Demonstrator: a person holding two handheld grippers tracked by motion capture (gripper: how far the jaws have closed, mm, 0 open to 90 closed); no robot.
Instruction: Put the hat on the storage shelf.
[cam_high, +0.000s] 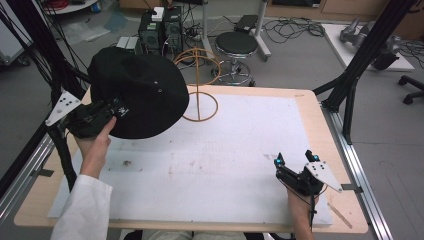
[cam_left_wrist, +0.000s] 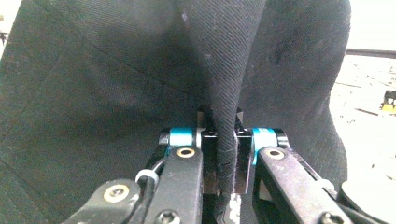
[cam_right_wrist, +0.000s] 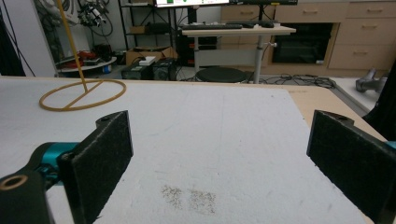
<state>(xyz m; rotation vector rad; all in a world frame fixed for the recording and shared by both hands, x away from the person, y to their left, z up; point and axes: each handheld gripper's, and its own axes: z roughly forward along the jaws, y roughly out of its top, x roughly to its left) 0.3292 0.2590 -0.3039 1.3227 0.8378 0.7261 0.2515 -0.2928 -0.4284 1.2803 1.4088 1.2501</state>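
A black fabric hat (cam_high: 140, 92) hangs above the back left of the table, held off the surface. My left gripper (cam_high: 117, 107) is shut on a fold of its edge; in the left gripper view the dark cloth (cam_left_wrist: 116, 84) is pinched between the pads (cam_left_wrist: 223, 154). Just right of the hat stands a thin tan hat stand (cam_high: 200, 107) with a ring base, an upright pole and a top ring. My right gripper (cam_high: 295, 159) rests near the front right corner, open, its jaws wide apart (cam_right_wrist: 219, 154) with nothing between them. The stand (cam_right_wrist: 71, 39) lies far off to its left.
A white mat (cam_high: 240, 135) covers the wooden table, with small dark stains (cam_high: 125, 162) near the front left. Behind the table are a black stool (cam_high: 236, 45) and computer cases (cam_high: 160, 32) on the floor. Black frame struts (cam_high: 350, 85) rise at the right edge.
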